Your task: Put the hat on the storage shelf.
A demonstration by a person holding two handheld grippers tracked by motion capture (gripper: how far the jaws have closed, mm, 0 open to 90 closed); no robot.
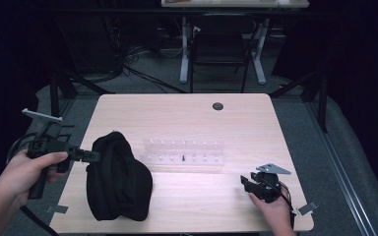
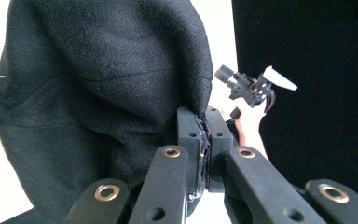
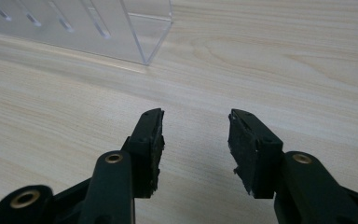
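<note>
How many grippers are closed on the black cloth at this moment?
1. The left gripper has its jaws pressed together on an edge of the black cloth, at the table's left side. The right gripper is open above bare wood, near the clear rack.

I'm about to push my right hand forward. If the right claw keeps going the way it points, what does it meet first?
Probably the near corner of the clear acrylic rack; the open right claw has bare table ahead, though it may pass just beside it.

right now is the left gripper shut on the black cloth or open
Shut: the left gripper fingers pinch the black cloth edge.
</note>
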